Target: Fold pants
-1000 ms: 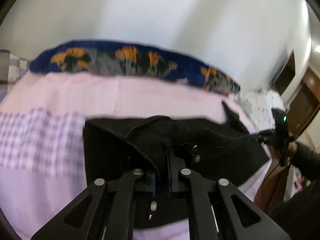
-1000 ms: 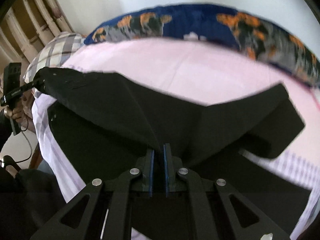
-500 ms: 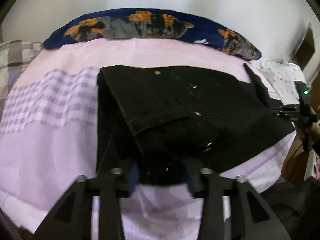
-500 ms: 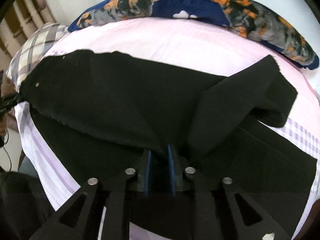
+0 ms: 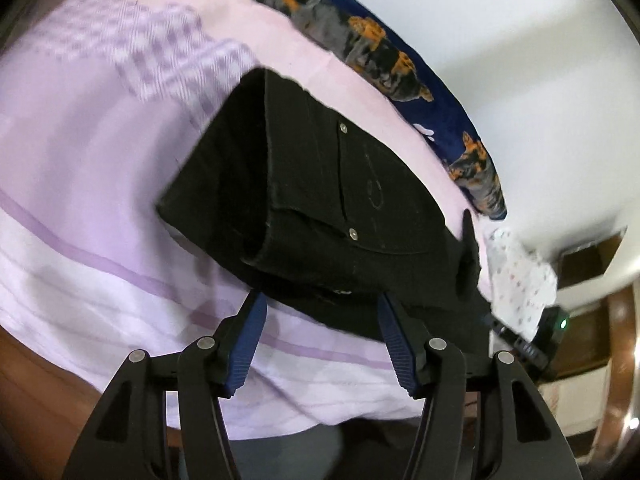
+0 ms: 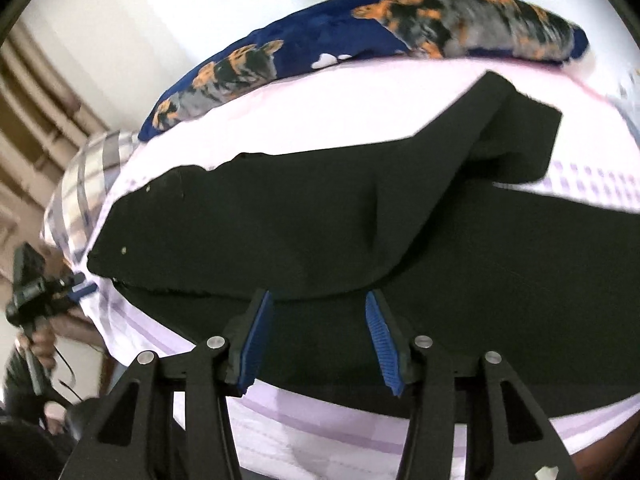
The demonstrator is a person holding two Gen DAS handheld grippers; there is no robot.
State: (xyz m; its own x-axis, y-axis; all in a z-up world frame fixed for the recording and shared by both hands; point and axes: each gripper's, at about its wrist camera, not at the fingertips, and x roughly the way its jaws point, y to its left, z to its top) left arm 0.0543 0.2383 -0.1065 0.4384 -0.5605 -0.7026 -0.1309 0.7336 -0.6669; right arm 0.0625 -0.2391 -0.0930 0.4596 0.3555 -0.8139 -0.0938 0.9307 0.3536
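2 grippers hang just off the near edge of the bed, each with its blue-padded jaws spread wide apart and nothing between them: the left gripper faces the waistband end of the black pants, and the right gripper faces the leg end. The pants lie folded lengthwise on the lilac checked sheet, 1 leg laid over the other with its hem end doubled back toward the far side. Along the bed's far edge runs a navy pillow with orange and grey print.
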